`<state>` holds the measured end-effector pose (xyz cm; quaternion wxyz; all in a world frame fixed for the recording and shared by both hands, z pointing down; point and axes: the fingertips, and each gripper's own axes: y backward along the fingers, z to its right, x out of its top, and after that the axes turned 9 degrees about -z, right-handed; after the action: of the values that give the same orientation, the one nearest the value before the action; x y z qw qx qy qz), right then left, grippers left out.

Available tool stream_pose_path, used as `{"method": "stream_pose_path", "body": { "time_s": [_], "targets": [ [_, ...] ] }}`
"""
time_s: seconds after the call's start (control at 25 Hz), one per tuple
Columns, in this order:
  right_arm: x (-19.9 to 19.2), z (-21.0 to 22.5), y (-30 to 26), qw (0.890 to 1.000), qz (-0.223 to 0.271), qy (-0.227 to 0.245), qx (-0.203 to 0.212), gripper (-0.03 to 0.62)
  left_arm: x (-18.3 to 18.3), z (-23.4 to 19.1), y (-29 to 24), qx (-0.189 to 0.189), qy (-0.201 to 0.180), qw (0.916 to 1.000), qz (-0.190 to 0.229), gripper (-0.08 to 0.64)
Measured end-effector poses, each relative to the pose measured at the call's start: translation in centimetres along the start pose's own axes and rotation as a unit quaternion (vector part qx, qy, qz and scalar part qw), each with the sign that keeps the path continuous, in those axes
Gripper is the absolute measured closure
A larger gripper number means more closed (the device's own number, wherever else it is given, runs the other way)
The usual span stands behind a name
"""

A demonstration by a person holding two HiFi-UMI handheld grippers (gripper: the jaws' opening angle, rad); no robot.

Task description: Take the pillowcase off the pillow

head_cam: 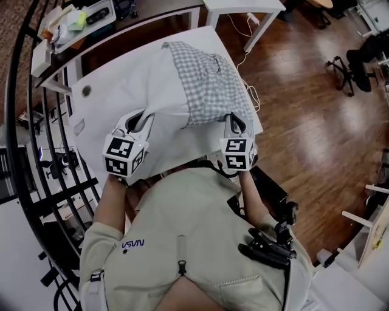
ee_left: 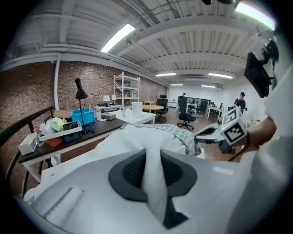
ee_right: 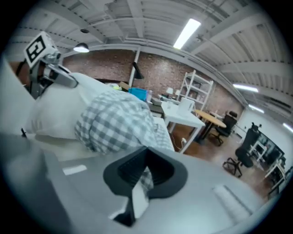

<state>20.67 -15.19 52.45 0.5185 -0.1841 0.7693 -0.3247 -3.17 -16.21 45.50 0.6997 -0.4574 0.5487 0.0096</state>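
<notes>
A white pillow (head_cam: 164, 103) lies on the white table (head_cam: 103, 79), its far half still inside a grey-and-white checked pillowcase (head_cam: 209, 85). My left gripper (head_cam: 141, 118) is at the pillow's near left corner, shut on a fold of the white pillow (ee_left: 132, 141) that runs between its jaws (ee_left: 153, 178). My right gripper (head_cam: 234, 121) sits at the near right edge of the pillowcase, shut on its checked hem (ee_right: 114, 123) with a white strip showing between the jaws (ee_right: 142, 183). Each gripper shows in the other's view: the right (ee_left: 199, 135), the left (ee_right: 68, 80).
A dark desk (head_cam: 121, 27) with a tray of clutter stands beyond the table on the left. A black metal railing (head_cam: 24, 121) curves along the left side. A small white table (head_cam: 243, 7), a floor cable (head_cam: 250, 91) and office chairs (head_cam: 355, 61) stand on the wooden floor to the right.
</notes>
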Motion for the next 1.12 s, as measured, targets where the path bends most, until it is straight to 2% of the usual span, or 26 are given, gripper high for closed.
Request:
{"method": "stream_pose_path", "body": {
  "time_s": [0.12,0.24,0.4,0.52,0.56,0.64,0.72,0.76,0.8,0.84,0.92,0.96,1.04,1.08,1.12],
  "targets": [
    [-3.2,4.4,-2.7,0.998,-0.047,-0.018,-0.036,0.584,-0.5,-0.3,0.6,-0.009,0.007,0.9999,0.002,0.512],
    [-6.7,7.2,-6.2,0.991,-0.113,-0.023,-0.07,0.584,-1.0,-0.3,1.0,-0.015,0.02,0.9997,0.008,0.512],
    [-10.2,7.3,-10.1,0.982,-0.183,-0.012,-0.056,0.584,-1.5,0.2,1.4,-0.024,0.025,0.9993,0.014,0.512],
    [-10.7,6.7,-10.4,0.98,-0.193,-0.009,-0.04,0.581,-3.4,1.9,0.7,-0.054,0.022,0.9982,-0.009,0.503],
    [-10.4,6.5,-9.9,0.982,-0.187,-0.014,-0.034,0.572,-4.1,2.6,0.3,-0.065,0.016,0.9975,-0.021,0.483],
    [-9.4,6.3,-8.2,0.985,-0.166,-0.036,-0.02,0.515,-4.5,4.2,0.3,-0.076,-0.016,0.9964,-0.035,0.421],
    [-7.8,5.9,-6.0,0.99,-0.126,-0.063,-0.001,0.502,-2.7,5.9,1.8,-0.075,-0.059,0.9952,-0.019,0.378],
    [-6.7,5.7,-4.9,0.992,-0.1,-0.071,0.01,0.502,-1.1,6.1,2.8,-0.071,-0.067,0.9952,0.005,0.368],
    [-5.7,5.5,-4.0,0.994,-0.076,-0.075,0.02,0.502,0.7,5.9,3.7,-0.062,-0.064,0.9954,0.036,0.431],
    [-4.8,5.4,-3.3,0.995,-0.054,-0.075,0.028,0.502,2.2,5.0,4.1,-0.049,-0.054,0.9953,0.063,0.453],
    [-2.9,4.7,-2.4,0.996,-0.016,-0.069,0.046,0.502,3.8,1.8,2.9,-0.004,-0.034,0.996,0.082,0.435],
    [-1.8,4.3,-2.0,0.996,0.003,-0.068,0.057,0.502,3.9,-0.4,1.4,0.024,-0.019,0.9965,0.078,0.388],
    [0.7,3.4,-1.4,0.994,0.039,-0.068,0.082,0.502,3.4,-4.3,-2.6,0.069,0.004,0.9968,0.04,0.228],
    [2.0,3.1,-1.2,0.992,0.054,-0.068,0.094,0.502,2.5,-5.6,-4.7,0.084,0.004,0.9965,0.004,0.187],
    [3.2,2.7,-0.9,0.99,0.067,-0.066,0.106,0.502,1.3,-6.3,-6.7,0.091,-0.003,0.9951,-0.039,0.187]
  ]
}}
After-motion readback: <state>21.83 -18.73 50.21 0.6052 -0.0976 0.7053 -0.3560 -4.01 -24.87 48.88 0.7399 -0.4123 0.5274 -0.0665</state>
